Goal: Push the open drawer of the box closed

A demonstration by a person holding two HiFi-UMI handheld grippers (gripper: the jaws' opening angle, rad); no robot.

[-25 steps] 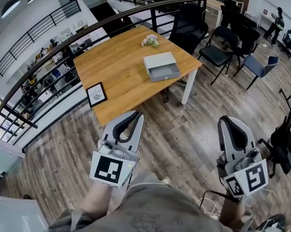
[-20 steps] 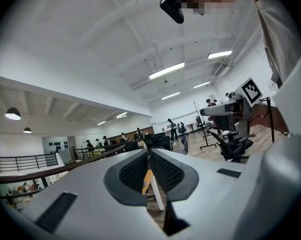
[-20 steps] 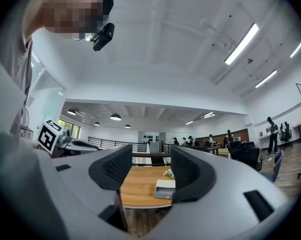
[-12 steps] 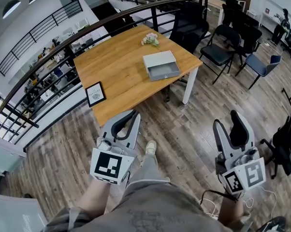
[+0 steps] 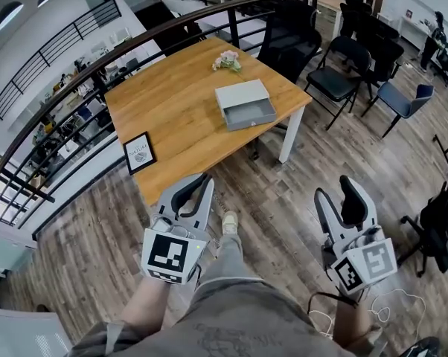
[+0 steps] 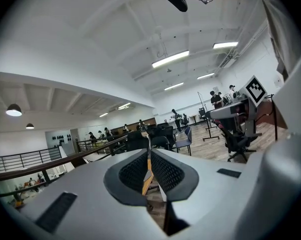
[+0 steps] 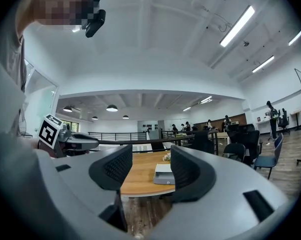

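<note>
Open-plan office on a mezzanine: a black railing overlooked a lower floor. Office chairs, wooden tabletop, plank floor and ceiling strip lights supported this.

We see the right gripper with jaws now spread apart, closed a second ago; a shoe enters below.

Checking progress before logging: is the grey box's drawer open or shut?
Open: the drawer juts out of the grey box on the table, its hollow inside showing.
</note>
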